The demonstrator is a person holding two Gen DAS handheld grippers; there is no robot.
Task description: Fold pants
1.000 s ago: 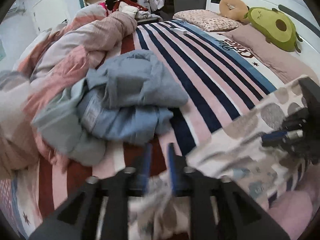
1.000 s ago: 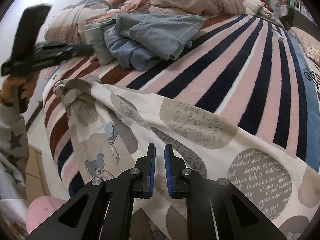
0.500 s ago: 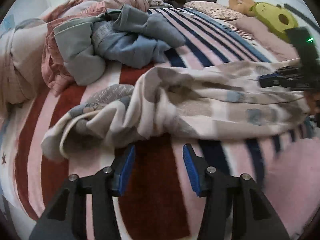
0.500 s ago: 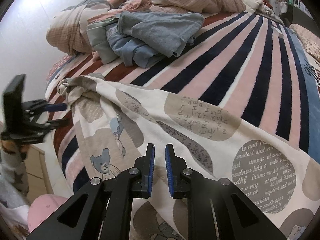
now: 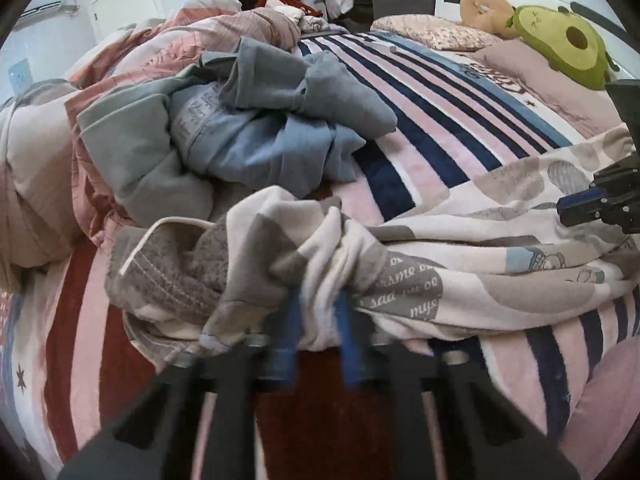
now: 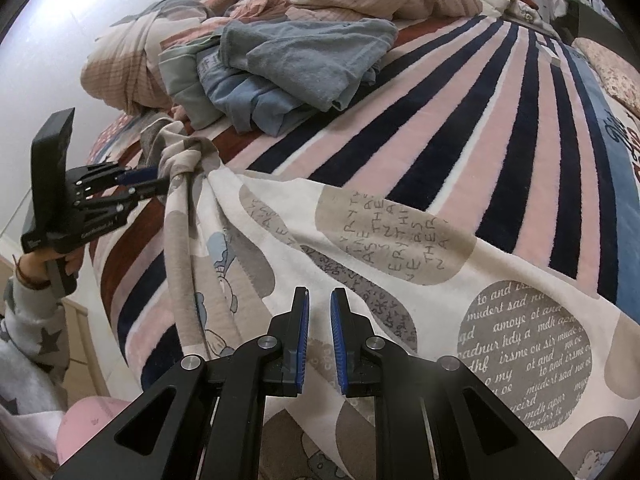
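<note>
The pants (image 6: 400, 240) are cream fleece with grey patches of lettering and small bears, spread across the striped bed cover. In the left wrist view the pants (image 5: 460, 248) bunch up at one end. My left gripper (image 5: 318, 328) is shut on that bunched end; it also shows in the right wrist view (image 6: 162, 184). My right gripper (image 6: 319, 320) is nearly shut, its blue pads pinching the other end of the pants, and it shows in the left wrist view (image 5: 576, 208) at the far right.
A heap of blue and grey clothes (image 5: 260, 120) lies behind the pants on the striped cover (image 6: 500, 128). A crumpled pink duvet (image 5: 48, 184) fills the left. Pillows and an avocado plush (image 5: 568, 48) sit at the headboard.
My left gripper let go, opened, then moved forward and closed on the bunched end of the pants. The right gripper stayed on its end.
</note>
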